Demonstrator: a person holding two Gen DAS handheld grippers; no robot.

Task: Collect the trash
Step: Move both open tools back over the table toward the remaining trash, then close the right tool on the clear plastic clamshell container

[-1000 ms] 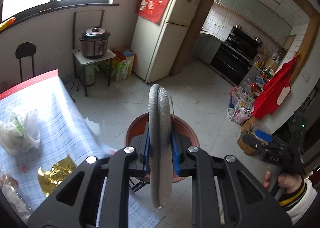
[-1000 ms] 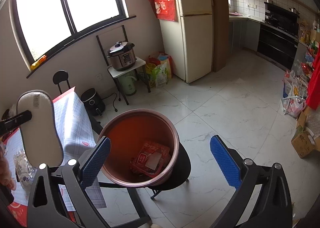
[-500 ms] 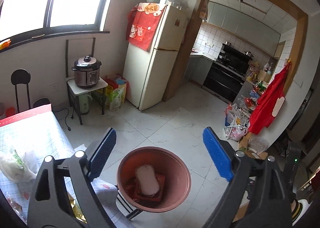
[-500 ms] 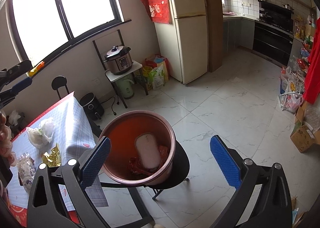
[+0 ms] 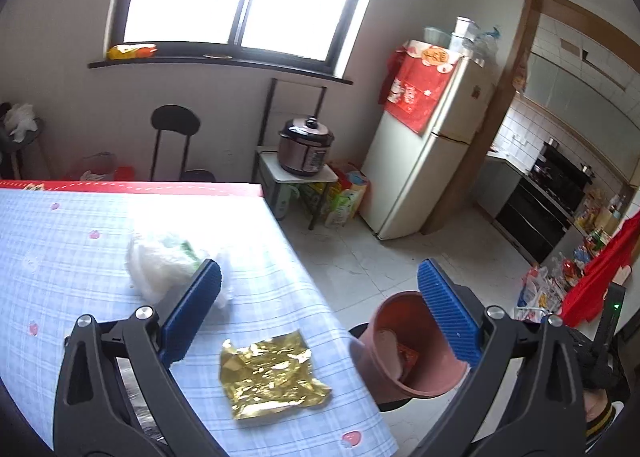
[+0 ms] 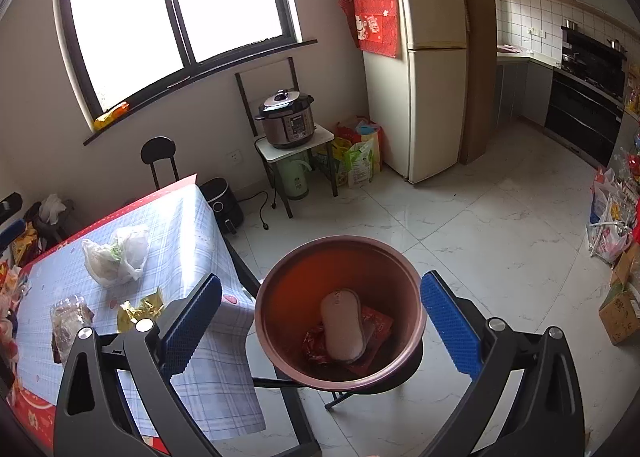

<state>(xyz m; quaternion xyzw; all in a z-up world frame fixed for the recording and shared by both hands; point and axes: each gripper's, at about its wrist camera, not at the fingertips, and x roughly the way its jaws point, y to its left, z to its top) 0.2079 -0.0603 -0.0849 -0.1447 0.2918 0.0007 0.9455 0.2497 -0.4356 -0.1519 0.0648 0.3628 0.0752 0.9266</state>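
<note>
The left gripper stands with its blue pads wide apart and nothing between them; just below and between its fingers a crumpled gold foil wrapper lies flat on the blue checked tablecloth; beyond its left finger, partly hidden by the pad, sits a white plastic bag with something green inside; behind its right finger, off the table edge, the reddish-brown trash bin stands tilted in this view, with a pale object and a red packet visible inside; farther out are a pressure cooker on a small stand and a cream fridge with a red cloth over its door.

The right gripper is likewise spread wide and empty; directly between its fingers and just beyond them the trash bin sits on a black stool, holding a pale oval insole-like piece that lies on red wrappers; to the left of its left finger the table carries the gold wrapper, a clear packet with dark contents and, farther away, the white bag; ahead across the white tiled floor are the cooker, a green thermos jug under its stand, and the fridge.
</note>
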